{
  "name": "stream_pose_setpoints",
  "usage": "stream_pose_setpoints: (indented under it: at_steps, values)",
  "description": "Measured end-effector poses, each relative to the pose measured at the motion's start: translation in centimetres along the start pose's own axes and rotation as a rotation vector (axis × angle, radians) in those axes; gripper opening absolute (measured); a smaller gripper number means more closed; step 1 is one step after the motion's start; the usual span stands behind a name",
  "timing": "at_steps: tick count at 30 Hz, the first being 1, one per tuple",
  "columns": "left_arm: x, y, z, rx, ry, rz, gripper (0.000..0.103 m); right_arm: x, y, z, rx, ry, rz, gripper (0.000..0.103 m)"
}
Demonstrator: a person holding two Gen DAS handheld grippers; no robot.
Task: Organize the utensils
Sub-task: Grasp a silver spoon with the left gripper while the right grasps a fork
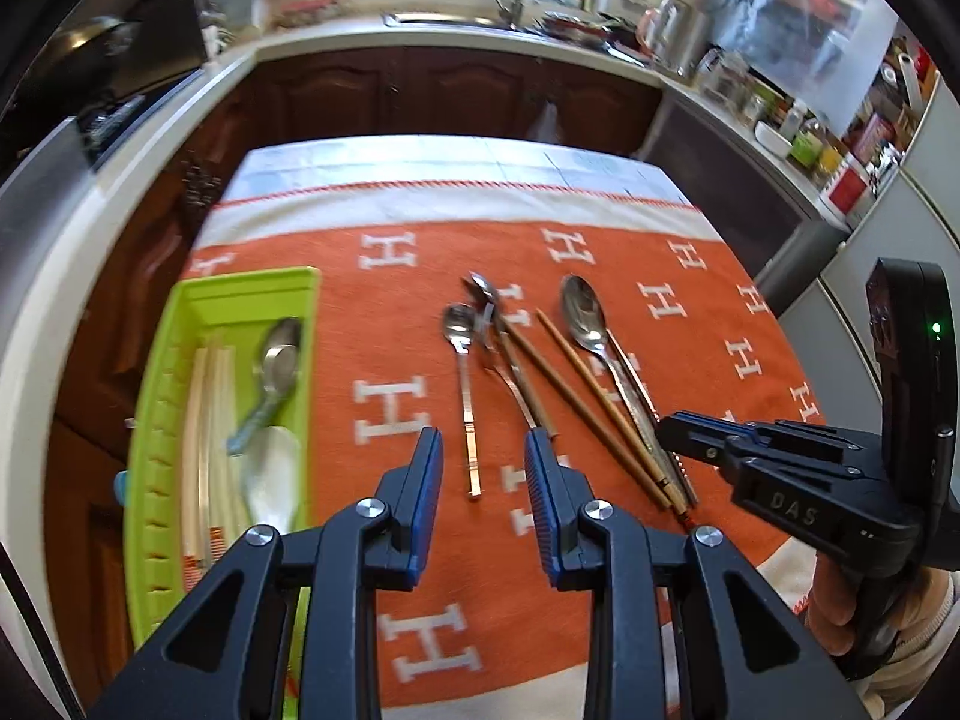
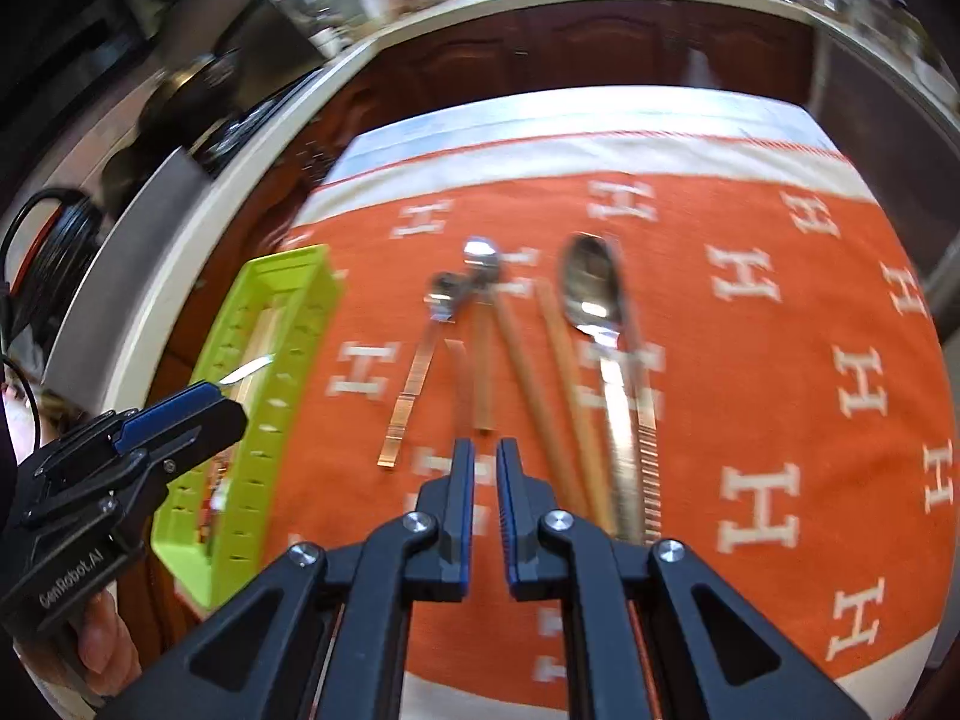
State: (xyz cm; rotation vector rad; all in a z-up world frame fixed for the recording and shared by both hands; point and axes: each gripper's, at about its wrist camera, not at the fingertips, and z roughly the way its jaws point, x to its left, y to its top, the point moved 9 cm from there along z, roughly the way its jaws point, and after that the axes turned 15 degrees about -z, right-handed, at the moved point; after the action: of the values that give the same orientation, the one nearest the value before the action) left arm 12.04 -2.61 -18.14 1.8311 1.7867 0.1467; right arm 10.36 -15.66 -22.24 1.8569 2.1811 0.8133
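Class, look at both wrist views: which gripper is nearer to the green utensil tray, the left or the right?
Left. The left gripper hangs just beside the green tray, close to its long wall. The right gripper is farther off, over the loose spoons and chopsticks on the orange cloth.

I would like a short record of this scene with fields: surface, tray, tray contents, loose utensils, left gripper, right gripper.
surface: orange cloth with white H letters
tray: green tray, at the cloth's left edge
tray contents: a metal spoon, a white spoon, pale chopsticks
loose utensils: large spoon, small spoon, brown chopsticks, lying on the cloth
left gripper: open, empty
right gripper: shut, empty
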Motion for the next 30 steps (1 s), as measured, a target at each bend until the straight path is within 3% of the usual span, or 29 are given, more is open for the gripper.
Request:
stream_pose_setpoints:
  at_steps: [5,9,22,28,30]
  values:
    - [-0.9,0.0,3.2,0.04,-0.015,-0.014,0.026,-3.7,-1.4,0.2,-0.008,-0.02,0.07,0.009]
    - [-0.3,0.6,5.4,0.054,0.022,-0.028,0.026,-4.6,-1.4,0.3,-0.032,-0.007,0.08,0.009]
    - [1.9,0.5,11.3,0.12,0.098,-0.068,0.025,-2.6,-0.5,2.6,-0.039,0.071,0.005,0.009]
    - [1.4,0.8,12.1,0.063,0.14,-0.014,0.023,-1.5,0.0,3.3,-0.042,0.087,-0.031,0.009]
    - [1.3,0.9,12.1,0.037,0.168,0.005,0.012,-1.3,0.2,3.5,-0.043,0.089,-0.039,0.009]
